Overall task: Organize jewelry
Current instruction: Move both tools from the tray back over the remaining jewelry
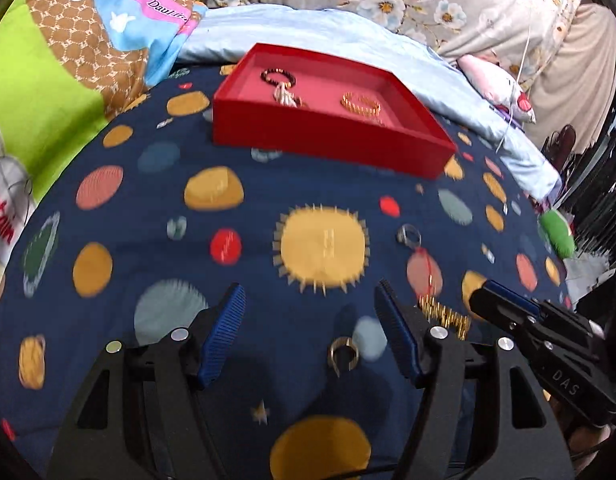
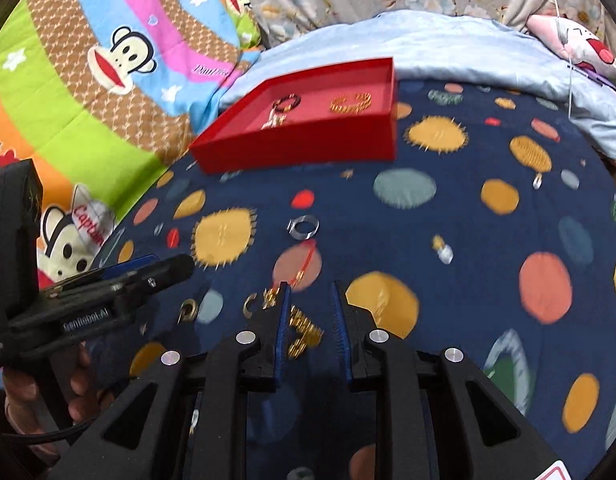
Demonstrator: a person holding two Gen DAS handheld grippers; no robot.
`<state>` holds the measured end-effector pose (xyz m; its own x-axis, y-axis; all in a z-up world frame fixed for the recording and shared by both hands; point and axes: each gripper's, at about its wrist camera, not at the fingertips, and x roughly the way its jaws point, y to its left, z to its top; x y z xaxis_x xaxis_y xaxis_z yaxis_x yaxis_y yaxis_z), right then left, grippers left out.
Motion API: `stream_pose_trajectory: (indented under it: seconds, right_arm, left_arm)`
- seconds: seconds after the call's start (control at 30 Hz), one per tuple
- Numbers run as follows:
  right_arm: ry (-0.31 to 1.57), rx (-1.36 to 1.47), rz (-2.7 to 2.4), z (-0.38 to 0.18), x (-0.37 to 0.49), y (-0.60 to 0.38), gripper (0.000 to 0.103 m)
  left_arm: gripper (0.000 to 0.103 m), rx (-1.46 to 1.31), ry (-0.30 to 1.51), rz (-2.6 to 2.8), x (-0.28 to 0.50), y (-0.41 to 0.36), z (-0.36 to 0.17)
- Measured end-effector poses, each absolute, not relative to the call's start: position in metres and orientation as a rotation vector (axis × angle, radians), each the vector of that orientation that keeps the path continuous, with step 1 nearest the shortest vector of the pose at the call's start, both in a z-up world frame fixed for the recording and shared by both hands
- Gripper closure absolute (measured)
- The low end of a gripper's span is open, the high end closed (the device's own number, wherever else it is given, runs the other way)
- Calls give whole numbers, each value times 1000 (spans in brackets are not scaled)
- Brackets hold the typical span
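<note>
Closing in: you bring both tools low over the spotted blanket, lower half of frame.
Left gripper: fingers wide apart, empty; gold cuff ring lies between them.
Right gripper: fingers narrowly apart, straddling gold chain bracelet, not yet pinching.
Red tray: upper centre, two bracelets inside.
Advice: settle, centre your pads, then squeeze; frames look smeared.
Silver ring: mid-frame, untouched.
</note>
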<state>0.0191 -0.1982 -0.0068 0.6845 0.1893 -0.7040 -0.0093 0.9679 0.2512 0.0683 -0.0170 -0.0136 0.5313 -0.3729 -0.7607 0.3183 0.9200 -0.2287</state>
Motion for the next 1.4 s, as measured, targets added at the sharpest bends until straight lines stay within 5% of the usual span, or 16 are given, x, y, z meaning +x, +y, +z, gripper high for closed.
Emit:
stream_pose_trajectory:
  seconds: [0.37,0.7,1.4]
  right_arm:
    - [840,204,91,-18,11,-187,82]
    - [849,206,85,-20,13,-188,82]
    - [842,167,4,-17,7,-193,90]
  left_arm:
    - [40,27,904,-403,44,-25,-24]
    - [70,94,874,-399,40,-35,-25]
    - [69,16,912,-419,61,-34,-16]
